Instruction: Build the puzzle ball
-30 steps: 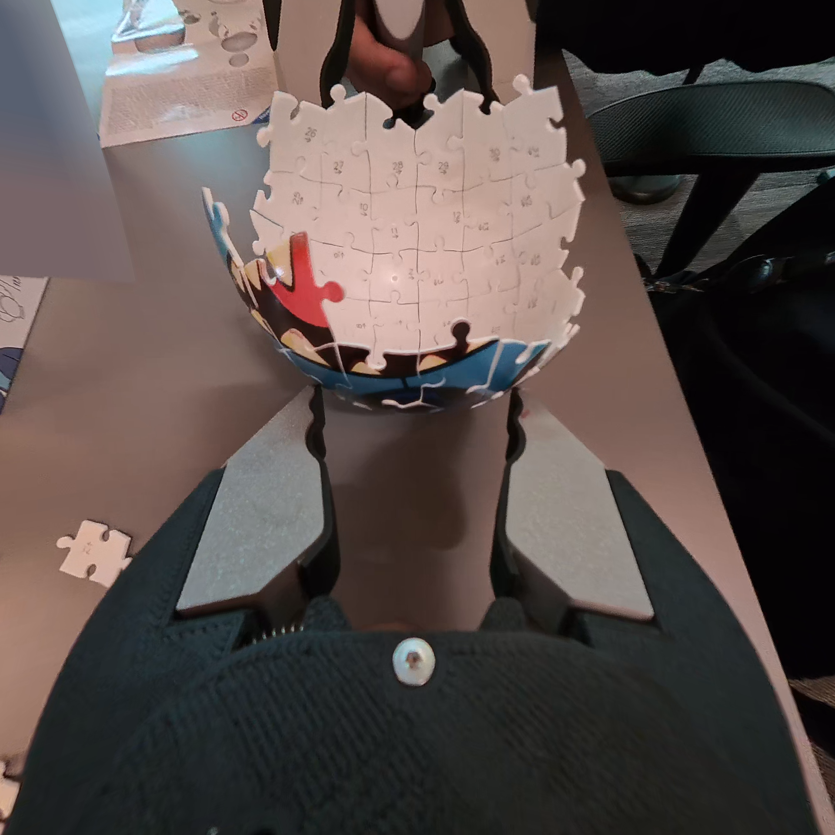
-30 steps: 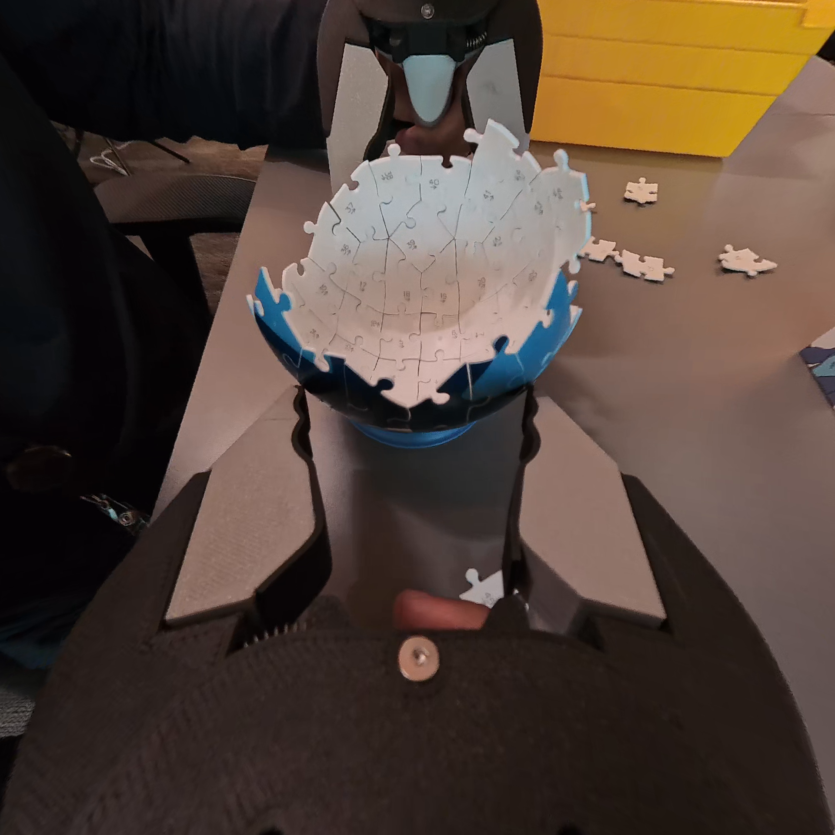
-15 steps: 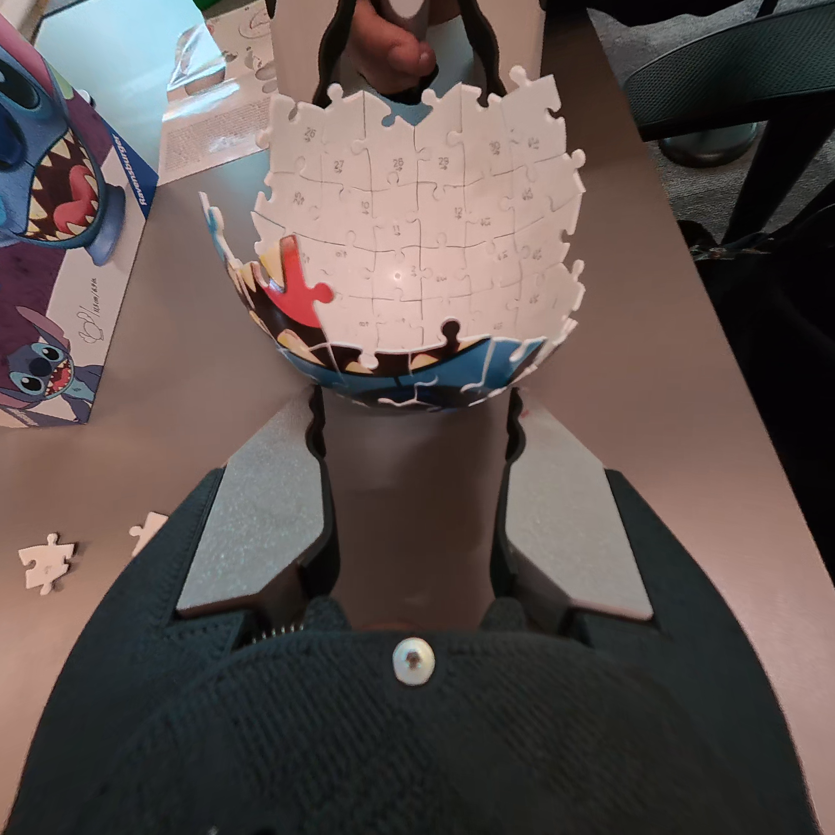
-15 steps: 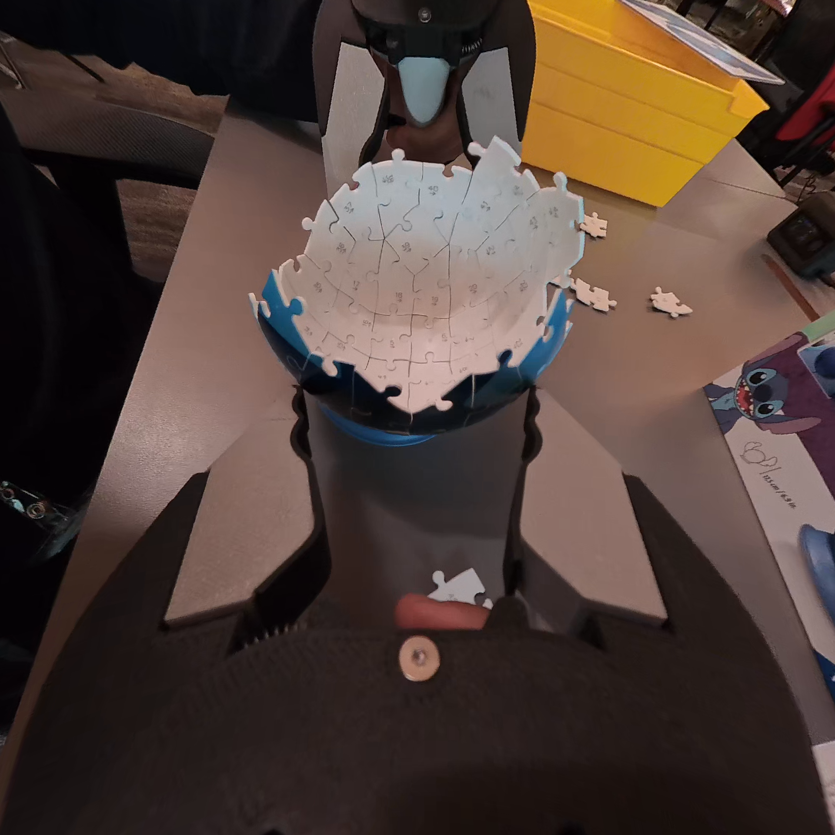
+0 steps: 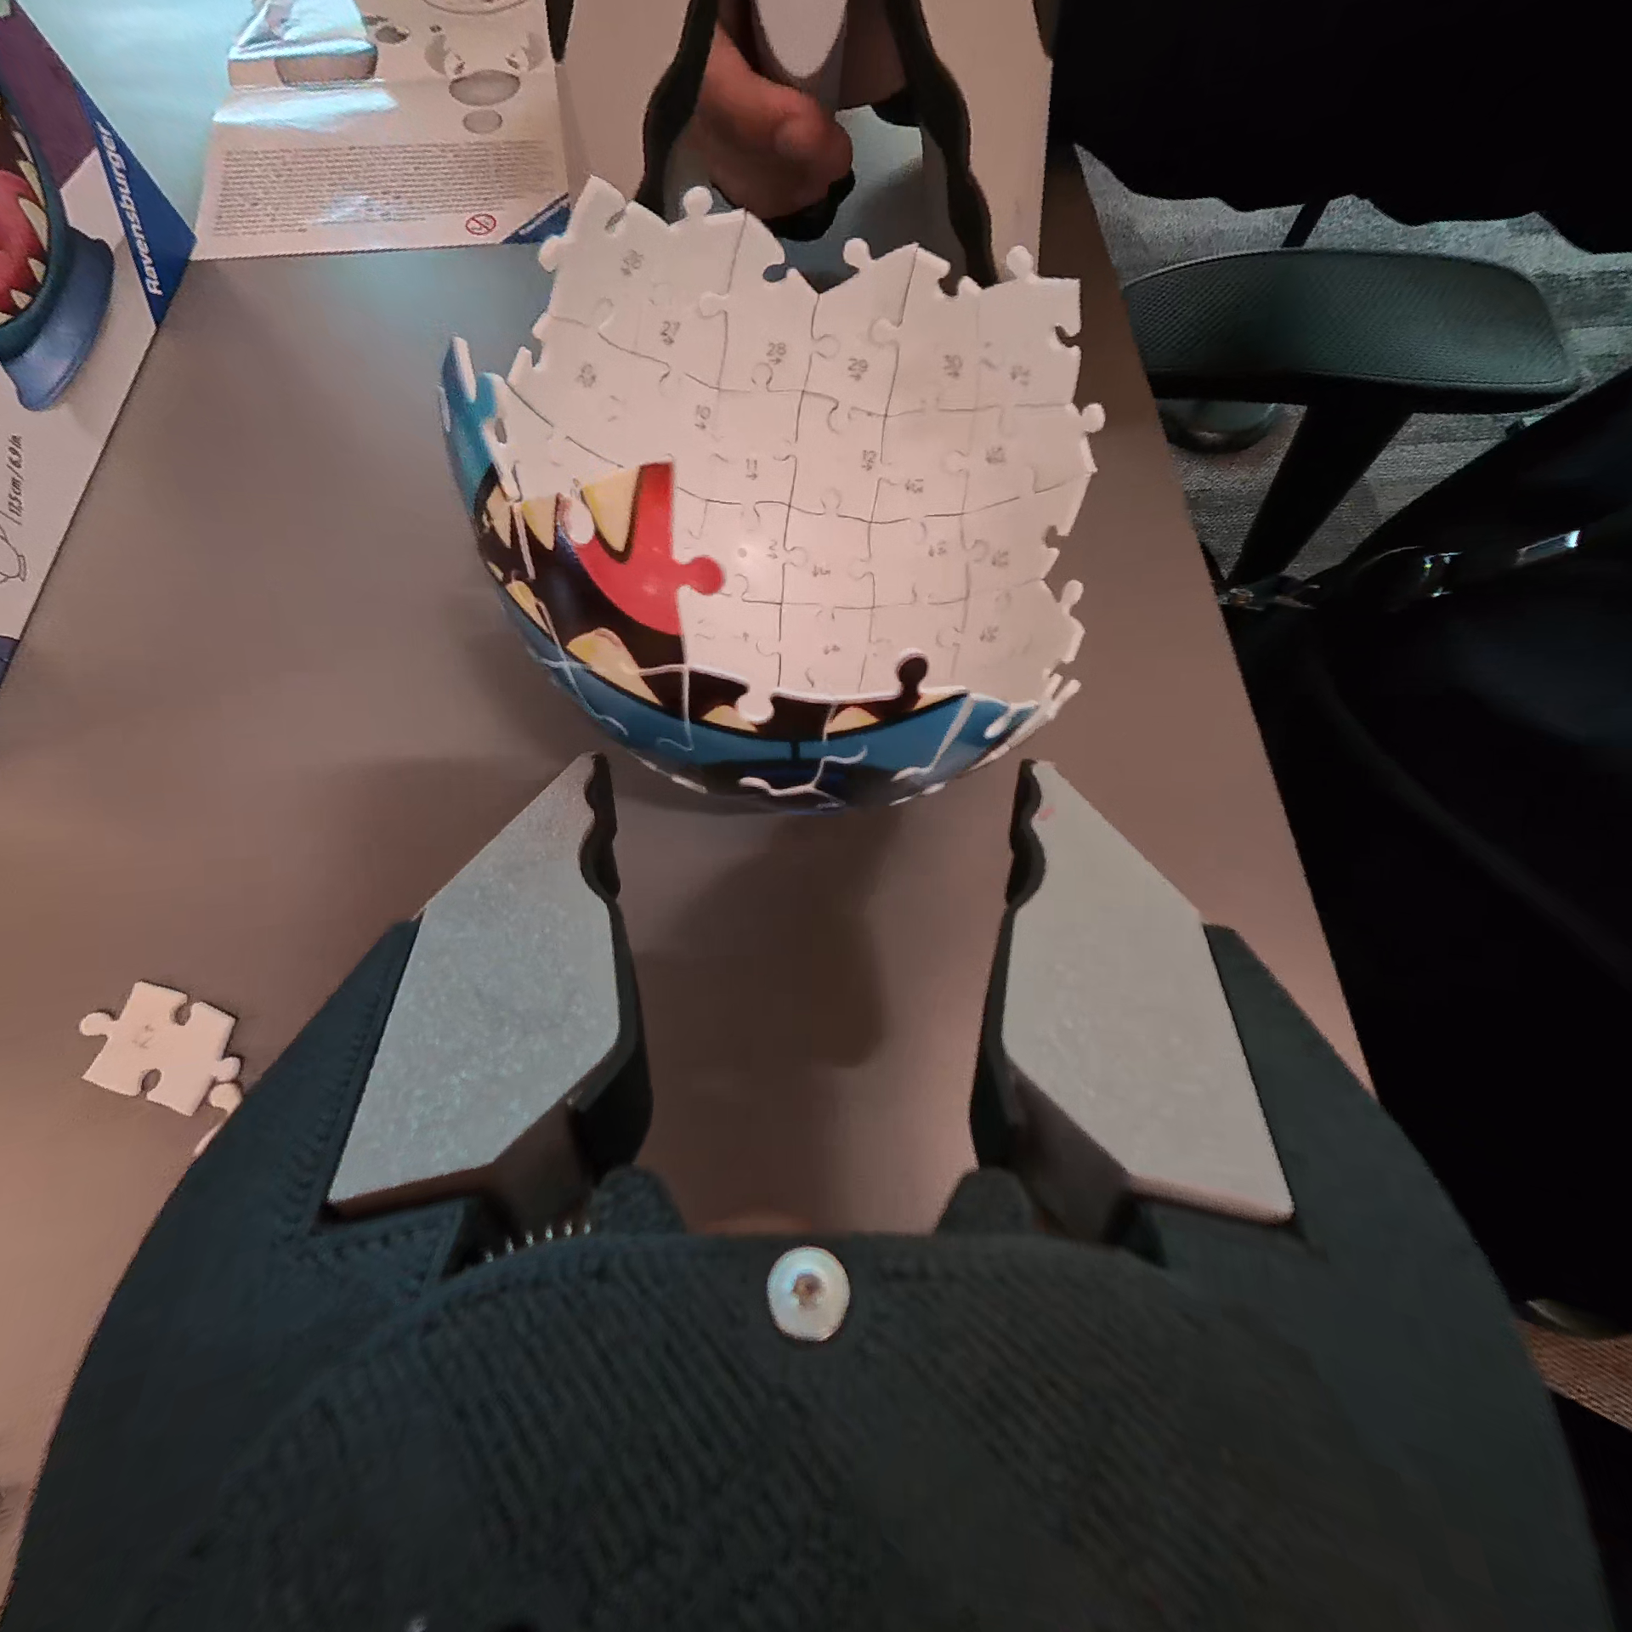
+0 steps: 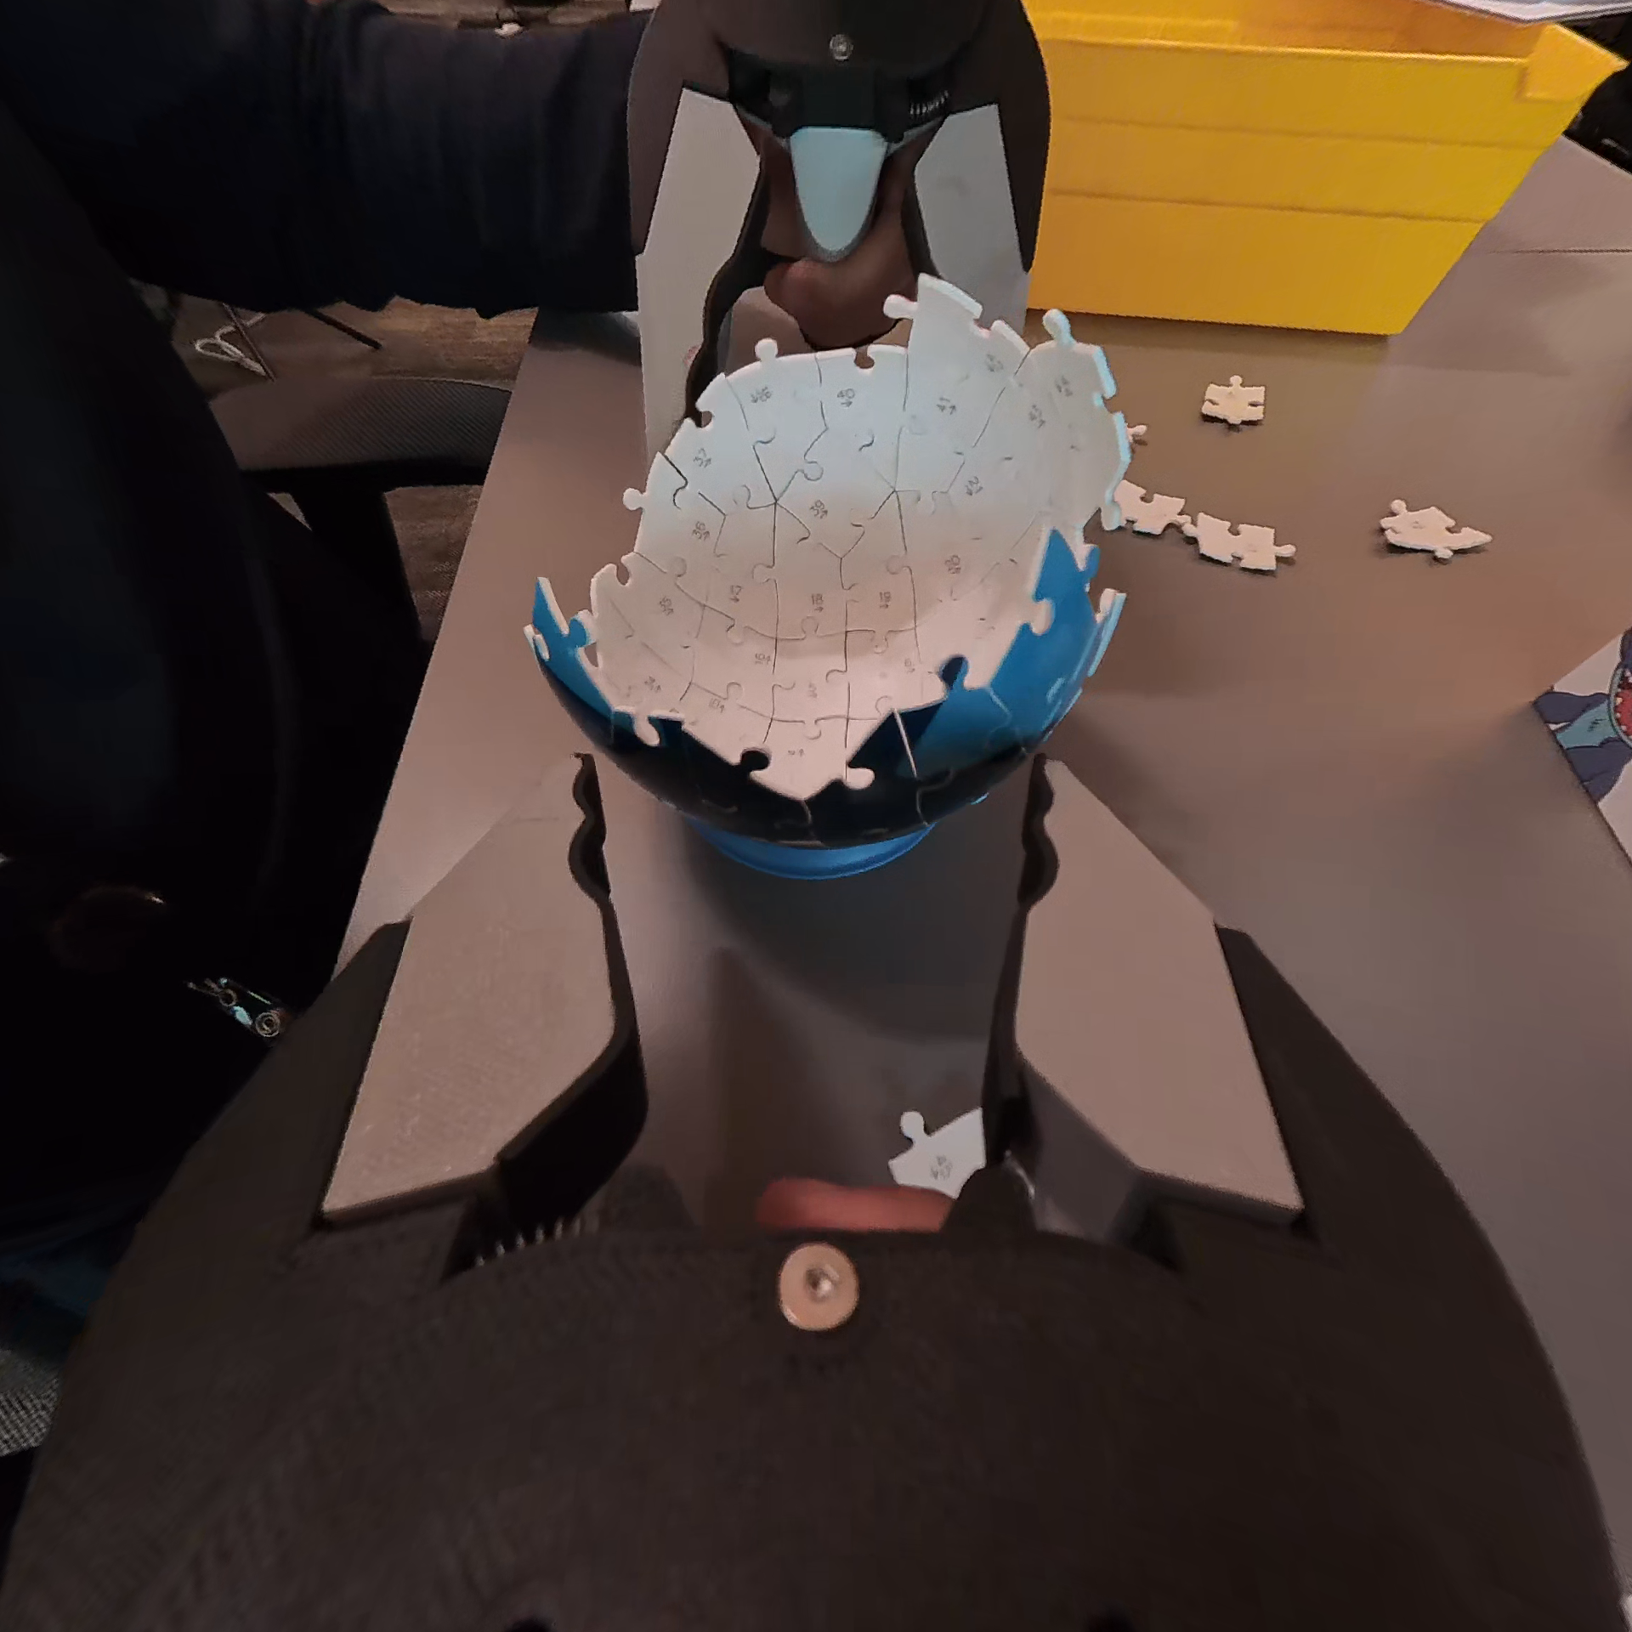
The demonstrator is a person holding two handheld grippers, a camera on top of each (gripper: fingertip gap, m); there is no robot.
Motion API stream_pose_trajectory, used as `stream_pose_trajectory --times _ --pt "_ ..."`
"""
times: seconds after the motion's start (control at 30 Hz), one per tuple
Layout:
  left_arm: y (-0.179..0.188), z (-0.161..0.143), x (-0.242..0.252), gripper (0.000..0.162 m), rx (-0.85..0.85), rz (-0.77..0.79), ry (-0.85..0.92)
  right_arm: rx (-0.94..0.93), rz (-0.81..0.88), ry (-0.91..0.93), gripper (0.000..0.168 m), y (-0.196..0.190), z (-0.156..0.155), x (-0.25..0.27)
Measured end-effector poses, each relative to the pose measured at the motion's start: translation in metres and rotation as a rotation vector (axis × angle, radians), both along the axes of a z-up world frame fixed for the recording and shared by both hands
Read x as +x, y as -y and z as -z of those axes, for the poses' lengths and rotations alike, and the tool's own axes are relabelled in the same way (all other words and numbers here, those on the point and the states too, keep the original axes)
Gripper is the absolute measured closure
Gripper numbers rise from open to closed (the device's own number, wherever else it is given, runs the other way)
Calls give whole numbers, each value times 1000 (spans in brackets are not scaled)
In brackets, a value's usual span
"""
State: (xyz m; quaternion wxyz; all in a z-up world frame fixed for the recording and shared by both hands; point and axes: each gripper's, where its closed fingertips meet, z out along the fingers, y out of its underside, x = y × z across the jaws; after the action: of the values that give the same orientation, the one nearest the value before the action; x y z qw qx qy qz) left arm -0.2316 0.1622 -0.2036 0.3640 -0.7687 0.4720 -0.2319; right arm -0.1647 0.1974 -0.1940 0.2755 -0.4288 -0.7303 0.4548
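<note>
The half-built puzzle ball is an open bowl with a white numbered inside and a blue, black and red printed outside. It stands on a blue ring stand on the grey table. My left gripper is open, its tips just short of the ball's near side. My right gripper is open on the opposite side, also just short of the ball. A white loose piece sits low between the right jaws by the right finger's base, next to a person's fingertip. Each gripper faces the other across the ball.
A loose piece lies left of my left gripper. Several more pieces lie beyond the ball to the right. The puzzle box and an instruction sheet lie at the far left. A yellow bin stands at the back. An office chair stands beside the table edge. My right gripper is the nearer one to the white loose piece: about 9 cm, against 15 cm.
Both wrist views have swung sideways and back. The ball has stayed between the two grippers. Both jaws have stayed open, and the white piece has kept its place in the right gripper.
</note>
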Motion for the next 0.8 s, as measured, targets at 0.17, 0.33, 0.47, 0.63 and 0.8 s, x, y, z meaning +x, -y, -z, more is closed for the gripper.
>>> stream_pose_trajectory --times 0.17,0.33,0.47,0.63,0.8 --pt "-2 3 1 79 64 15 -59 42 -4 -9 76 -1 2 -3" --pt "-6 4 0 80 117 15 -93 97 -2 -36 74 -3 0 -4" --pt "-10 0 -1 80 201 9 -122 157 5 -57 72 -5 -2 -4" --pt "-12 -2 -3 82 269 -1 -122 204 10 -56 72 -8 -4 -5" --pt "-6 9 -3 81 193 15 -114 165 6 -25 73 -7 0 -3"
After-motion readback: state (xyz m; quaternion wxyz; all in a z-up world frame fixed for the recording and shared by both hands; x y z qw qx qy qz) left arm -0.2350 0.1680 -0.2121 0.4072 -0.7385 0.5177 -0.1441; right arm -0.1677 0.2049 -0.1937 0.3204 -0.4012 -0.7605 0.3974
